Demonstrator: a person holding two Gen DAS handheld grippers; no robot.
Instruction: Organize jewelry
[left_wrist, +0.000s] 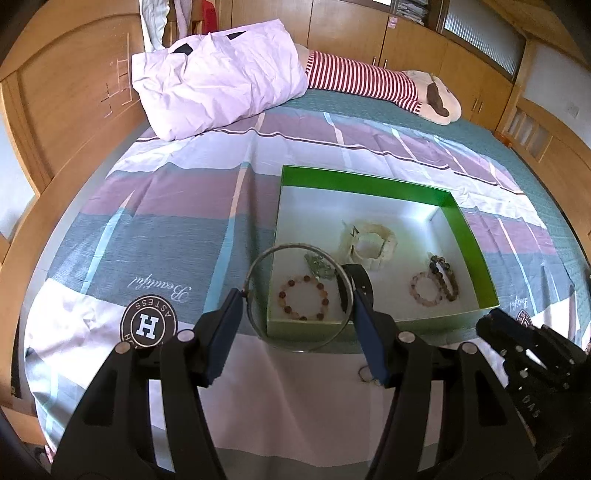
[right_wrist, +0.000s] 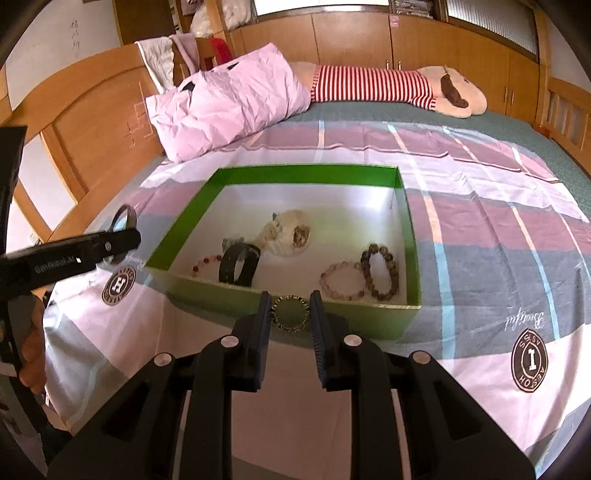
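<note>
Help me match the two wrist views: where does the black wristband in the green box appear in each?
Left wrist: black wristband sits just above the left gripper's right finger, centre of frame.
Right wrist: wristband lies by the box's near wall, left of centre.
Shared landmark: green box.

Bedroom (bed (right_wrist: 480, 229), pillow (right_wrist: 229, 107), wardrobes (right_wrist: 351, 40))

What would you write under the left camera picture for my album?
Left gripper holds a thin metal bangle above the green box of bracelets.
</note>
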